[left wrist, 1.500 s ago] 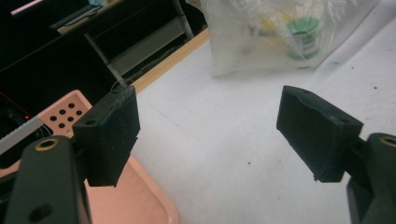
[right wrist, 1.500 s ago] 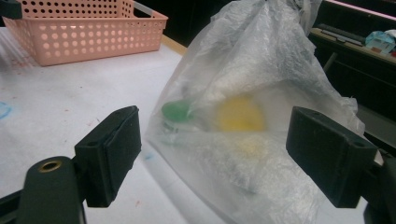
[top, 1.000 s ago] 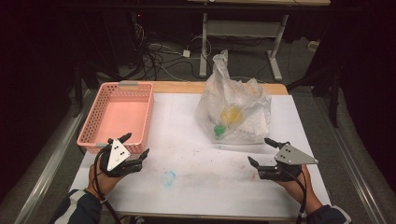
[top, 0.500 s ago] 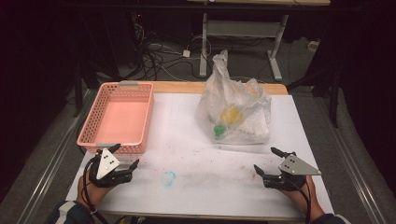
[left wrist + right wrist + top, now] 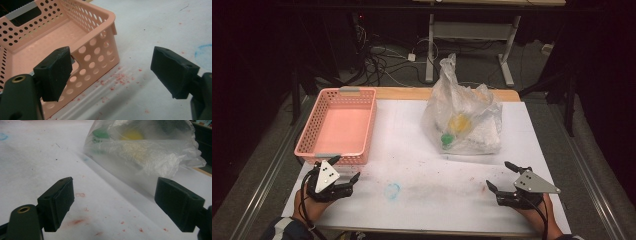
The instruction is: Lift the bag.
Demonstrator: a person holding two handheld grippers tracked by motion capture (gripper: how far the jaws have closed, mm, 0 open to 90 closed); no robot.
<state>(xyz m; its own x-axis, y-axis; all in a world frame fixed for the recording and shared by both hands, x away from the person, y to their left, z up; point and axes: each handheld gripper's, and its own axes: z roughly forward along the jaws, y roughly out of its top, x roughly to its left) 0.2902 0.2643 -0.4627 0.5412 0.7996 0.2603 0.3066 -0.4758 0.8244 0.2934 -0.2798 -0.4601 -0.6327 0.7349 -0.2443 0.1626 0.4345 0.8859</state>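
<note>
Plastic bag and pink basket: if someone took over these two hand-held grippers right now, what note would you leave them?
Left hand-held gripper: open, holding nothing, by the near corner of the pink basket.
Right hand-held gripper: open, holding nothing, near the table's front edge, facing the plastic bag.
The bag sits apart from the basket, with green and yellow items showing through it.
Done: nothing visible; the basket looks empty.
Left: probably grasping the bag and moving its contents to the basket.

— What lies past the table [image 5: 412,93]?
— At twelve o'clock, a white-legged desk frame [image 5: 467,37] on a grey floor [image 5: 532,70], with tangled cables [image 5: 382,55] at eleven.
— And the light?
— Dim; both sides fall into darkness, metal rails [image 5: 267,175] flanking the table.
</note>
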